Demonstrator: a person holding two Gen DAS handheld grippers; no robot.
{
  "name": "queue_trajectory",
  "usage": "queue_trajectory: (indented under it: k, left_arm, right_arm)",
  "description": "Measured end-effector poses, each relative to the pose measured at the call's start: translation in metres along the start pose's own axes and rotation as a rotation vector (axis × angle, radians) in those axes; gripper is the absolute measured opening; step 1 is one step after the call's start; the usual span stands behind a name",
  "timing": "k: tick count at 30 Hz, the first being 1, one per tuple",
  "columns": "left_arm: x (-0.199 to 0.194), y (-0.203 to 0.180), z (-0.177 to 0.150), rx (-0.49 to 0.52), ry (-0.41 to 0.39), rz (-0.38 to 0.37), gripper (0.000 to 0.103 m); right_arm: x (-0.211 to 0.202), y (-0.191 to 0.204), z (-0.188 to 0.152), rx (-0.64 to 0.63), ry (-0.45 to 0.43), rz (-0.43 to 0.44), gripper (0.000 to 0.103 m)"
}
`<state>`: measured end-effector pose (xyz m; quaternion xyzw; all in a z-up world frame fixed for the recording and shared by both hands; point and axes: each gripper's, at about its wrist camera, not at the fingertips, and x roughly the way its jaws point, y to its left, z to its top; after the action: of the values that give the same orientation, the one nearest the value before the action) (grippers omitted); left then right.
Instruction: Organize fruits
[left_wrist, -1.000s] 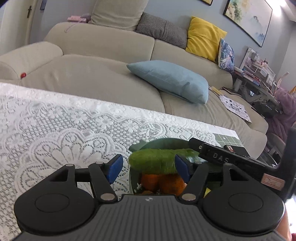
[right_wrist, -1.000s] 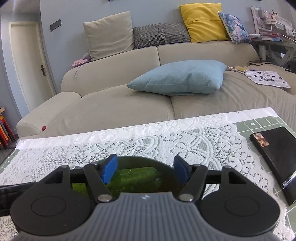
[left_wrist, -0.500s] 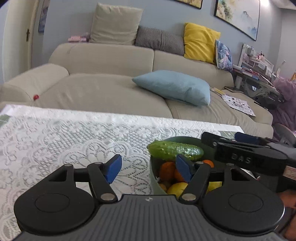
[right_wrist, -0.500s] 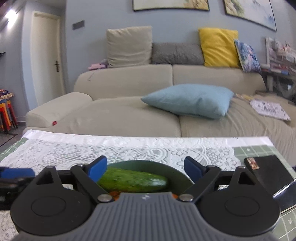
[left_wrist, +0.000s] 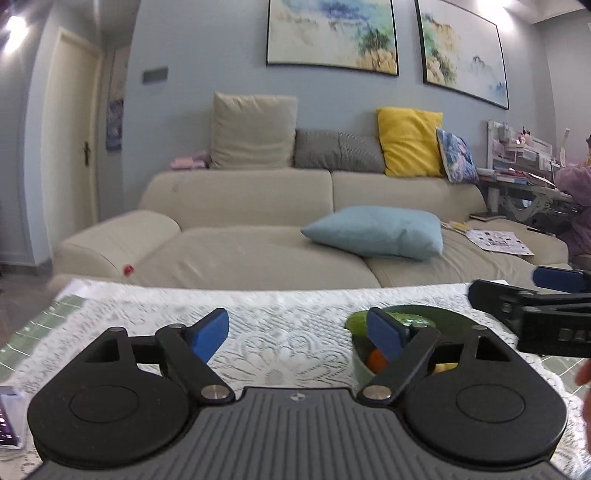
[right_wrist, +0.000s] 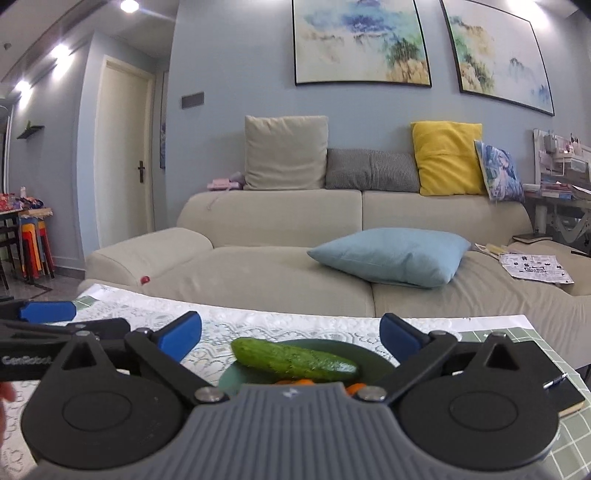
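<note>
A green bowl (right_wrist: 373, 356) on the lace tablecloth holds a cucumber (right_wrist: 291, 359) lying across the top of orange fruits (right_wrist: 356, 387). In the left wrist view the bowl (left_wrist: 360, 363) sits at the right, with the cucumber's end (left_wrist: 356, 321), an orange (left_wrist: 376, 360) and a yellow fruit (left_wrist: 445, 367) showing. My left gripper (left_wrist: 297, 334) is open and empty, left of the bowl. My right gripper (right_wrist: 290, 336) is open and empty, just before the bowl and above it. Each gripper shows at the edge of the other's view.
The white lace cloth (left_wrist: 280, 339) covers a green-tiled table (right_wrist: 569, 435). A black notebook with a pen (right_wrist: 557, 387) lies at the right. A beige sofa with a blue cushion (right_wrist: 391, 254) stands behind the table. A small device (left_wrist: 7, 417) lies at the left edge.
Both grippers have pulled back and risen from the bowl, tilting up so the wall and paintings show. The cucumber stays lying on the fruits.
</note>
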<state>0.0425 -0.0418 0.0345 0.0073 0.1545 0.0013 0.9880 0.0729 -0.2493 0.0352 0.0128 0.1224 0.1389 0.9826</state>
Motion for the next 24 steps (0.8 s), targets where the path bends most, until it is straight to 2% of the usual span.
queue_trajectory:
  k: [5,10,15,24]
  left_arm:
    - [-0.014,-0.003,-0.012,0.048,-0.015,0.027,0.100]
    - [-0.016,-0.004,-0.023,0.062,0.021,0.047,0.100]
    - [-0.013,-0.001,-0.038,0.047,0.092,0.026,0.100]
    - [-0.007,-0.002,-0.060,0.109,0.206,0.037,0.100]
  right_arm:
    - [-0.027,0.010,-0.015,-0.008,-0.020,-0.020,0.099]
    - [-0.042,0.022,-0.030,-0.018,0.011,-0.018,0.099]
    - [-0.044,0.033,-0.045,-0.056,0.076,-0.014,0.099]
    - [-0.035,0.043,-0.066,-0.057,0.230,-0.011,0.099]
